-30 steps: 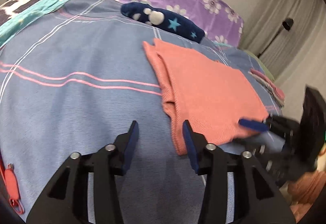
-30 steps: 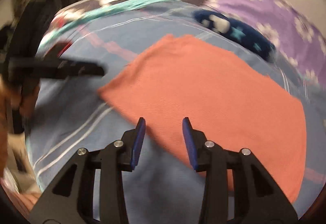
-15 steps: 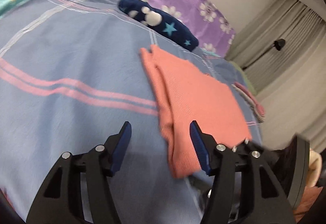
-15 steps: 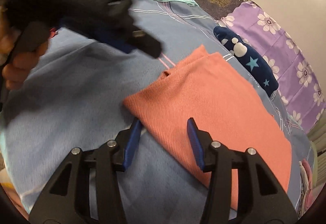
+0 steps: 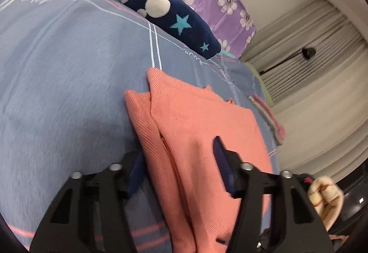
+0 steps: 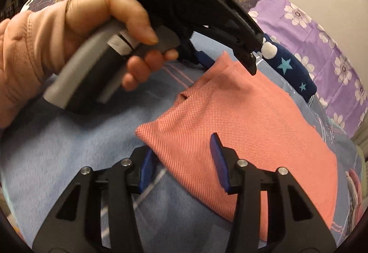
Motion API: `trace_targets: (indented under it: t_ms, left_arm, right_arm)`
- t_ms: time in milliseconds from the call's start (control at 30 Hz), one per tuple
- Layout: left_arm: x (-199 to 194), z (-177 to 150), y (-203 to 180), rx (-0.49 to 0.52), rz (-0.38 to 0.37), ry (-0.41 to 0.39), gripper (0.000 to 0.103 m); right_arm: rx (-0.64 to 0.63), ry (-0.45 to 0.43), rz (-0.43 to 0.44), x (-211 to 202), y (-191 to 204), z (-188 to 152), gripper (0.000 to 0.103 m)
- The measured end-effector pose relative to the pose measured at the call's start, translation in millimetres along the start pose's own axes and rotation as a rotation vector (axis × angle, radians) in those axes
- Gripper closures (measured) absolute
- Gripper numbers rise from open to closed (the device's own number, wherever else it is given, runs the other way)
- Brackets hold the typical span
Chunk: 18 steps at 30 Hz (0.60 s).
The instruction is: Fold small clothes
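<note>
Coral-pink ribbed knit garment (image 5: 202, 138) lies flat on the blue-grey fleece bedspread (image 5: 69, 92), already doubled lengthwise, with a narrower layer peeking out along its left edge in the left wrist view.

Left gripper (image 5: 179, 168) straddles that left folded edge. Its jaws have just been closing; cloth sits between them, but the pads aren't visibly pressing on it, so it reads as released, not gripping.

Right gripper (image 6: 181, 163) straddles the near corner of the same garment. Same picture: jaws have just been closing, fabric between, no pinch seen yet.

Risks from here:
- The left jaws sit over two offset layers. Closing could catch only the top one, so the lower strip would drag and the fold would open.
- Either lower finger may scoop fleece along with the knit, so the bedspread would lift too.
- Uneven grip timing between the hands would skew the next fold line.
- Left gripper body and the person's hand (image 6: 110, 30) sit close over the far end in the right wrist view, so collision is possible if both swing inward.
- Navy plush cushion with stars (image 5: 165, 14) lies beyond the garment's far end; a far fold could snag it.
</note>
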<state>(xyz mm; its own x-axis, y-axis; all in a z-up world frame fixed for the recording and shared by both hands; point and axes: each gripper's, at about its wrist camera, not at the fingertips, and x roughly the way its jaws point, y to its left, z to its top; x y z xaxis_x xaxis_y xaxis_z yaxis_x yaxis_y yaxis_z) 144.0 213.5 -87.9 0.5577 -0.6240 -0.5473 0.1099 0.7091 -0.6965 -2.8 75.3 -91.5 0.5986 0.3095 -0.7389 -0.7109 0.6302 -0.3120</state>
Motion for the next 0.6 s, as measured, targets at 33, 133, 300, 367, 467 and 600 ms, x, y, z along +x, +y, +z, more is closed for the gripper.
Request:
trace_targets:
  t_ms: [33,133,300,367,467,600]
  left_arm:
    - [5,1,-2,0.017,0.037,0.013,0.085]
    - [9,3,-2,0.011,0.048,0.017,0.089]
    - [0,10,-31,0.096,0.099,-0.018,0.089]
    - [-5,15,-47,0.121,0.09,-0.035,0.089]
    - [-5,22,-75,0.172,0.089,-0.046,0.089]
    - [6,28,-109,0.223,0.105,-0.044,0.089]
  right_arm:
    - [0.01,0.003,0.003,1,-1,0,0.08]
    - [0.084,-0.016,0.026,-4,-16,-1,0.098]
    - [0.233,-0.099,0.061,-30,-53,-4,0.098]
    - [0.273,-0.12,0.078,-39,-67,-8,0.098]
    - [0.338,-0.153,0.091,-54,-87,-18,0.098]
    - [0.419,-0.202,0.08,-72,-118,-33,0.098]
